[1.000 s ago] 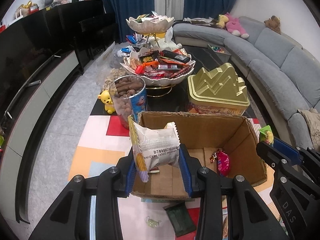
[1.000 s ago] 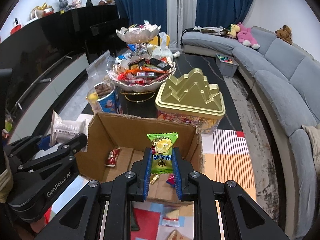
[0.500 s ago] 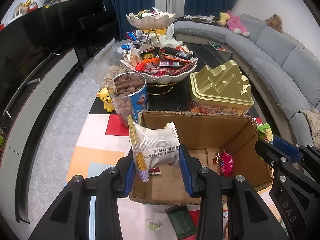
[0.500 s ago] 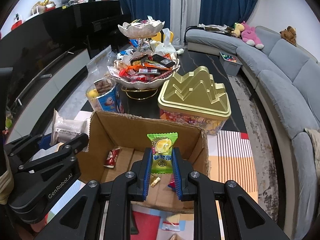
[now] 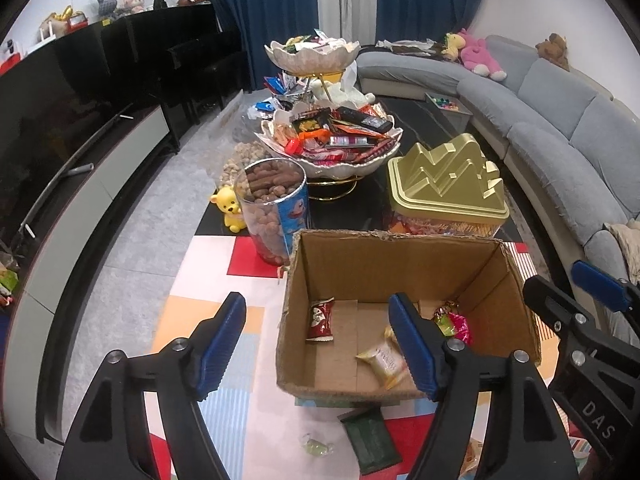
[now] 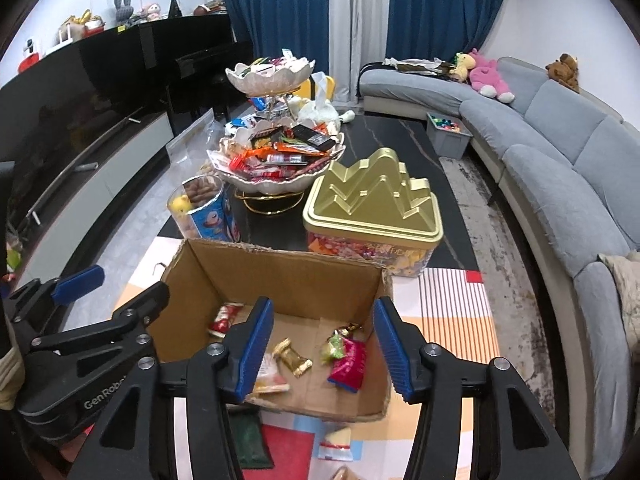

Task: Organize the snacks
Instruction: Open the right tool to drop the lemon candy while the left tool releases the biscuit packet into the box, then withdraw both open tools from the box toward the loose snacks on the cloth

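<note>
Black left gripper, blue ribbed jaws, silver screws, "GenRobot.AI" marking

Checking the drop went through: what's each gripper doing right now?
Left gripper: open, holding nothing, jaws just opened.
Right gripper: open, holding nothing, jaws just opened.

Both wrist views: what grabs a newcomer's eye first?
The open cardboard box in the foreground, with a few snack packets on its floor and both grippers poised open and empty over it: left gripper, right gripper, jaws just opened. Behind it stand the gold mountain-shaped tin on the right and the two-tier snack bowl stand, heaped with wrappers, in the middle.
</note>
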`<move>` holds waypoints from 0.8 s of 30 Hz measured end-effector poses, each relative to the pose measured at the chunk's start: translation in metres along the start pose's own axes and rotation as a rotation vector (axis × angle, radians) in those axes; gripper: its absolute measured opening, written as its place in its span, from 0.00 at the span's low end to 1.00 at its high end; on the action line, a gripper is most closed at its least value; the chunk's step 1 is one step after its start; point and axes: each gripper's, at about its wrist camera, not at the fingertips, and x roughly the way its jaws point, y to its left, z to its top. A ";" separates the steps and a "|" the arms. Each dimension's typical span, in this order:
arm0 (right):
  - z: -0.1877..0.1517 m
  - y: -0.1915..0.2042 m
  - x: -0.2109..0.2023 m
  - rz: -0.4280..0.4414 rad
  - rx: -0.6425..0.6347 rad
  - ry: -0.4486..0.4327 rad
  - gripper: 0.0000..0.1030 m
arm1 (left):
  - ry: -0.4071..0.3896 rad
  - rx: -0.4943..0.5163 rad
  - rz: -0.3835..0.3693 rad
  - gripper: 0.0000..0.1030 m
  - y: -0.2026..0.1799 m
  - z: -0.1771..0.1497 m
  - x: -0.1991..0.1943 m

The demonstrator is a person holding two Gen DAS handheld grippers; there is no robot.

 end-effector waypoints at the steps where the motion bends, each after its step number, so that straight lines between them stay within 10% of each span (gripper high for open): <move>1: -0.001 -0.001 -0.003 -0.003 0.003 -0.006 0.70 | -0.004 0.000 0.002 0.72 0.001 -0.001 -0.004; 24: -0.028 -0.016 -0.072 -0.057 0.035 -0.068 0.71 | -0.068 0.001 0.002 0.74 -0.002 -0.026 -0.074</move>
